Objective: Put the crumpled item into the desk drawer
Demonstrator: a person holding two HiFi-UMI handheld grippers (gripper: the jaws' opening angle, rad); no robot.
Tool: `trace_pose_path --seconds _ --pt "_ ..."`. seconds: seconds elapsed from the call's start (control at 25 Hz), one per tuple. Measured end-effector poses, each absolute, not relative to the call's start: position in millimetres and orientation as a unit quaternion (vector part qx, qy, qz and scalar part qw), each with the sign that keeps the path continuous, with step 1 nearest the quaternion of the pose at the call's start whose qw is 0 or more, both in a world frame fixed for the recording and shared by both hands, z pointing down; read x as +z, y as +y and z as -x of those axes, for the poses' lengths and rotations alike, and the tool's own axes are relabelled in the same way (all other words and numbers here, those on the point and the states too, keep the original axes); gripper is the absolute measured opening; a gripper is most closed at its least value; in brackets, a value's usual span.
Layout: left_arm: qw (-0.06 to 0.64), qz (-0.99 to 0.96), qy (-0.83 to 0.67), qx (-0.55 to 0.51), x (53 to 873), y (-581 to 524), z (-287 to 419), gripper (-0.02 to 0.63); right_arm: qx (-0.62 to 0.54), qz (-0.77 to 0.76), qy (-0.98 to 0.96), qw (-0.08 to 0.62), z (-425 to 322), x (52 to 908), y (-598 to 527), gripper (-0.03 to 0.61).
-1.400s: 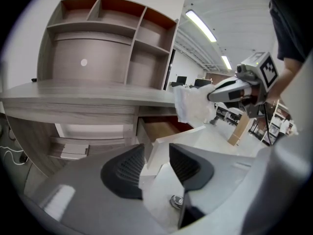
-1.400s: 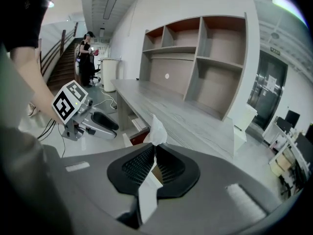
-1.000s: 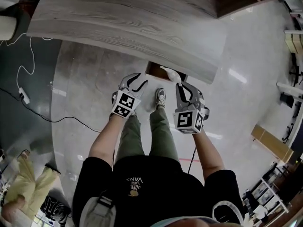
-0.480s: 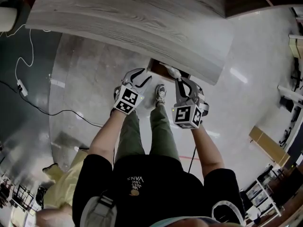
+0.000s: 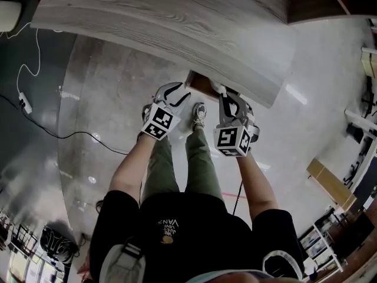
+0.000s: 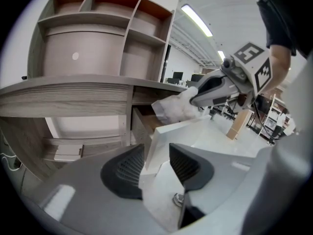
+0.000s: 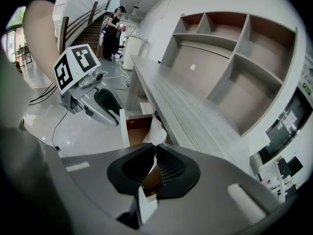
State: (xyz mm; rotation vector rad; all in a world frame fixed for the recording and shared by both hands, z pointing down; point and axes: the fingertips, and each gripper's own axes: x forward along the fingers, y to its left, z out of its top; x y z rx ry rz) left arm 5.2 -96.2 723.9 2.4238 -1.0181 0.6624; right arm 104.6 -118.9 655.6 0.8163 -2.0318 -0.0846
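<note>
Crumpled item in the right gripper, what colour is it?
The crumpled item is white, clearest in the left gripper view.

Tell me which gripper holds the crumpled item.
The right gripper: it pinches the white crumpled item; the left gripper holds the drawer front.

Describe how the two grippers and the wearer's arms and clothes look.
The left gripper and right gripper share light grey, smoothly moulded bodies with black ribbed pads on the jaws. Each carries a white cube printed with black square markers. The person wears a black short-sleeved T-shirt and olive green trousers; the forearms are uncovered.
</note>
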Motion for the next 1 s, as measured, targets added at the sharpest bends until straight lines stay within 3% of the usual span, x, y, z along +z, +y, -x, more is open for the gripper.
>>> trace_pose_path --seconds 1.0 --pt "0.212 -0.885 -0.34 0.238 732 -103 -11 0.169 -0.001 -0.341 -0.82 0.46 -105 679 -128 0.02"
